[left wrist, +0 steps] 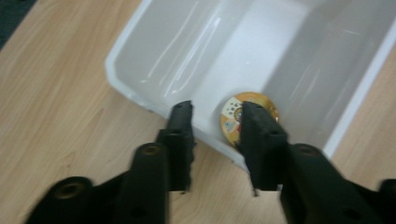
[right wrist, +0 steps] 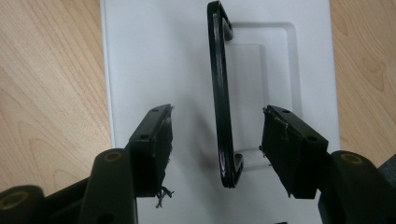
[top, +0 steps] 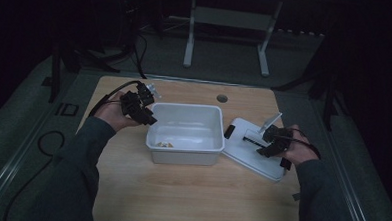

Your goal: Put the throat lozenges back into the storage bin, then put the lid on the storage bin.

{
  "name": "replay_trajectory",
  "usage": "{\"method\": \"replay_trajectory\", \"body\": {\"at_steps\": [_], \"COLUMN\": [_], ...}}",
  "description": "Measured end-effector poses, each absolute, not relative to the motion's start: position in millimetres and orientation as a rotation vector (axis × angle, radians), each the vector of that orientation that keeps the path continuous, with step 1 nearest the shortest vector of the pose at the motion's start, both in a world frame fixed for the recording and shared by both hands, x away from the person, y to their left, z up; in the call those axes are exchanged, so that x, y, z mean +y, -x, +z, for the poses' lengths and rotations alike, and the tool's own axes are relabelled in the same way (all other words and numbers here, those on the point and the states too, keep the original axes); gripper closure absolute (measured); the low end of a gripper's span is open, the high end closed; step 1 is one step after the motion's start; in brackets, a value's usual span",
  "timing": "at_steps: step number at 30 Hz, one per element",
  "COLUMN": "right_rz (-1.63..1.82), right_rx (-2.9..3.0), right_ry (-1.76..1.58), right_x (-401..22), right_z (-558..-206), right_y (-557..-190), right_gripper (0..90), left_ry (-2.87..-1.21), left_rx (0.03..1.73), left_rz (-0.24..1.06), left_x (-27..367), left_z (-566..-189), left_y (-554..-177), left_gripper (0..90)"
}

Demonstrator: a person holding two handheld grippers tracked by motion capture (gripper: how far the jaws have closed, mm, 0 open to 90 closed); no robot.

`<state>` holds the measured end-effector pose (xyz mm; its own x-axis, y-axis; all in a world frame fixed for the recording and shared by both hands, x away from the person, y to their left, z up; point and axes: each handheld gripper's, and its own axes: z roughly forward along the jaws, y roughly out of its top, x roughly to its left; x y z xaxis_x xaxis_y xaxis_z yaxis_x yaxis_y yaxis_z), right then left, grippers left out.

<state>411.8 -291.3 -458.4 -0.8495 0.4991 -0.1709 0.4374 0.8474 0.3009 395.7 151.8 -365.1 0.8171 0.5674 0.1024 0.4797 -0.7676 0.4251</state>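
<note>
A: Left gripper (top: 146, 108), centre-left of the high view, at the left rim of the white tub (top: 186, 110). Jaws part open, nothing between them.

B: Contents?

A: One round gold disc (left wrist: 249, 116) on the tub floor, at the near left corner. In the left gripper view it sits ahead of the jaws, half hidden by the right-hand one. Print too blurred to read.

B: Right side?

A: Right gripper (right wrist: 217, 144) over the white lid (top: 252, 148), which lies flat on the table right of the tub. Jaws wide, straddling the black handle (right wrist: 222, 93), pads clear of it. Handle runs lengthwise between them, so closing should pinch it across.

B: Nearer hand?

A: Right, by far. Lid's near edge is covered by the hand.
</note>
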Motion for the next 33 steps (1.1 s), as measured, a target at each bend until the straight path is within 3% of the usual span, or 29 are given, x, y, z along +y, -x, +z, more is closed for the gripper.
{"method": "replay_trajectory", "body": {"at_steps": [2,3,11,24,33], "right_rz": [0.372,0.368,0.338,0.3,0.278], "right_rx": [2.783,2.785,2.804,2.805,2.82], "right_ry": [-0.711,-0.714,-0.705,-0.7,-0.681], "right_x": [-291,-290,-286,-280,-276], "right_z": [-459,-459,-464,-465,-462], "right_y": [-412,-413,-417,-424,-426], "right_gripper": [42.8,43.1,48.0,69.2,79.2], "left_ry": [-2.587,-2.58,-2.532,-2.513,-2.519], "left_rx": [0.813,0.819,0.917,0.97,0.978], "left_rz": [0.359,0.364,0.399,0.406,0.412], "left_x": [156,158,173,184,186], "left_z": [-363,-363,-367,-366,-366], "left_y": [-395,-395,-395,-396,-397], "left_gripper": [89.3,90.0,89.9,89.4,89.3]}}
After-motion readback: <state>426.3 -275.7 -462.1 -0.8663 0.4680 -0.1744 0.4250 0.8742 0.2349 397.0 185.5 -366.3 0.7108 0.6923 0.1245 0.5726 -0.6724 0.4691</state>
